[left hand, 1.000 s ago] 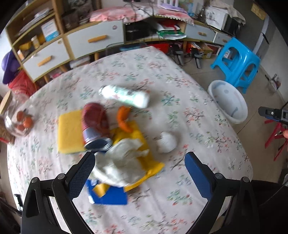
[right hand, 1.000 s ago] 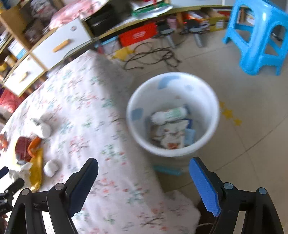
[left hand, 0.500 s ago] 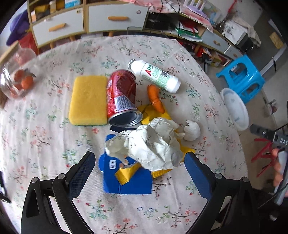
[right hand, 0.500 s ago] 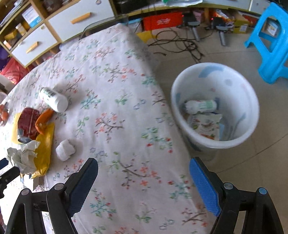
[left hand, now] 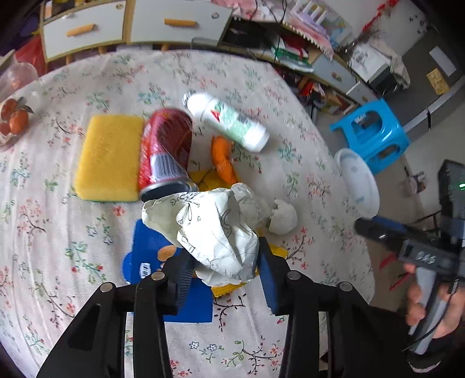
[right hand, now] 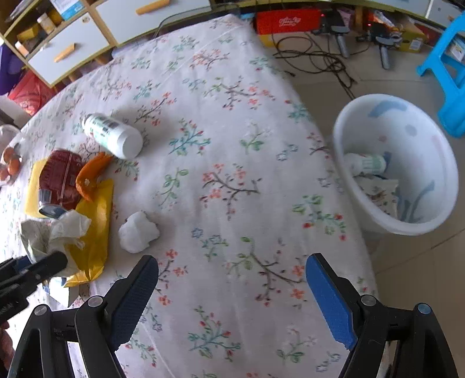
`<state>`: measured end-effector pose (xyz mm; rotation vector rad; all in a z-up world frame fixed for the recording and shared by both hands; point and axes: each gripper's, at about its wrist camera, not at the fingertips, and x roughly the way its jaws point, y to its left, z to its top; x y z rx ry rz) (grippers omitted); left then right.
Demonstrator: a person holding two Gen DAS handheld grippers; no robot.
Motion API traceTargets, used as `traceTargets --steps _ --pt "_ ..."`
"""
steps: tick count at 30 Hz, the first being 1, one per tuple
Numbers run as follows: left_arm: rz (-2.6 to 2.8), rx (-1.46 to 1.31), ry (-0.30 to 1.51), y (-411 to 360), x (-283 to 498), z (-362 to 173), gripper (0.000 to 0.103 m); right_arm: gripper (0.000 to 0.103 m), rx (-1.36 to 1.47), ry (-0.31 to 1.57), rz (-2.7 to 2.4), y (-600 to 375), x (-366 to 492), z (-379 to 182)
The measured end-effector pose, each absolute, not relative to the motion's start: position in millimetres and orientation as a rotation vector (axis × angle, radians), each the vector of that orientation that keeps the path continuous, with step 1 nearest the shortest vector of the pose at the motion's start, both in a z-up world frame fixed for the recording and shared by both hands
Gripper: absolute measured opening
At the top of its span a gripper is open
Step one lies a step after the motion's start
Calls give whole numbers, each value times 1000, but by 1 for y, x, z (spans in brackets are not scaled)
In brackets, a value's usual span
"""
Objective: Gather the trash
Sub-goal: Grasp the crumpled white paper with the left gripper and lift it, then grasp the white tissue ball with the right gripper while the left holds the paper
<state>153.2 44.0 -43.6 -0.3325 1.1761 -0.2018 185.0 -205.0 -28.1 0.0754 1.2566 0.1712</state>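
Paper wad [left hand: 215,232] sat mid-pile on table [left hand: 58,232], near side of red can [left hand: 165,151], w/ sponge [left hand: 107,157] left of can. L gripper [left hand: 221,270] jaws were closing, pads on both sides of wad, touching it. R gripper [right hand: 232,290] jaws stood wide apart, empty, over cloth; tissue ball [right hand: 139,231] just far-left, bin [right hand: 401,162] far right on floor.

Floral-clothed table [right hand: 232,122], drawer cabinet [left hand: 130,23], blue stool [left hand: 375,130], seemingly tiled floor [right hand: 407,276]

a lived-in home room: a floral-clothed table [right hand: 232,145], a cluttered drawer cabinet [left hand: 130,26] behind it, a blue plastic stool [left hand: 372,130] beside it.
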Motion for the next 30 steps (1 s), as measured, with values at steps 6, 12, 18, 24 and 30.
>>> traceTargets --steps 6,12,18,24,30 --pt "-197 -370 1108 66 136 -23 42 87 34 1274 211 -174 188 -36" --pt "-179 -378 1096 85 123 -20 42 87 -9 1297 241 -145 192 -49" --pt "-163 -385 1105 100 113 -26 42 87 -24 1318 237 -125 198 -62" --pt "-152 -400 1099 113 104 -26 42 87 -11 1325 234 -107 206 -77" --pt "-144 -414 1099 122 98 -25 43 74 -12 1307 229 -94 211 -84"
